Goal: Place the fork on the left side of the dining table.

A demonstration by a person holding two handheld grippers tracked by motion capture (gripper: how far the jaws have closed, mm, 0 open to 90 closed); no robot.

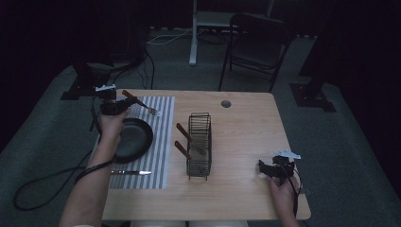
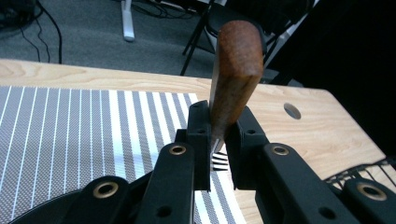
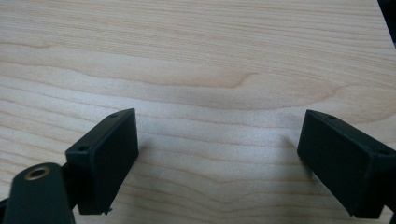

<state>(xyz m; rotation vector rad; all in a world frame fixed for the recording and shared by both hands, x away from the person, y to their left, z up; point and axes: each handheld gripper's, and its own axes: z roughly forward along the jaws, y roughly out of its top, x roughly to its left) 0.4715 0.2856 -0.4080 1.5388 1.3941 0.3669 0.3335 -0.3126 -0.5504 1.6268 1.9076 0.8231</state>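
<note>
My left gripper point(image 1: 126, 104) is shut on a fork point(image 1: 142, 104) with a brown wooden handle, at the far left of the table over the striped placemat point(image 1: 161, 142). In the left gripper view the handle point(image 2: 233, 70) rises between the jaws of the gripper point(image 2: 218, 135), and the tines point(image 2: 219, 163) point down toward the mat point(image 2: 70, 130). A black round pan point(image 1: 135, 139) lies on the mat just below that hand. My right gripper point(image 1: 261, 170) rests open near the table's front right corner, its jaws point(image 3: 219, 154) wide apart over bare wood.
A black wire rack point(image 1: 199, 144) stands mid-table with two wooden-handled utensils point(image 1: 183, 132) in it. A knife point(image 1: 132, 172) lies on the mat's near end. The table point(image 1: 246, 137) has a cable hole point(image 1: 226, 103). A chair point(image 1: 257, 42) stands beyond the far edge.
</note>
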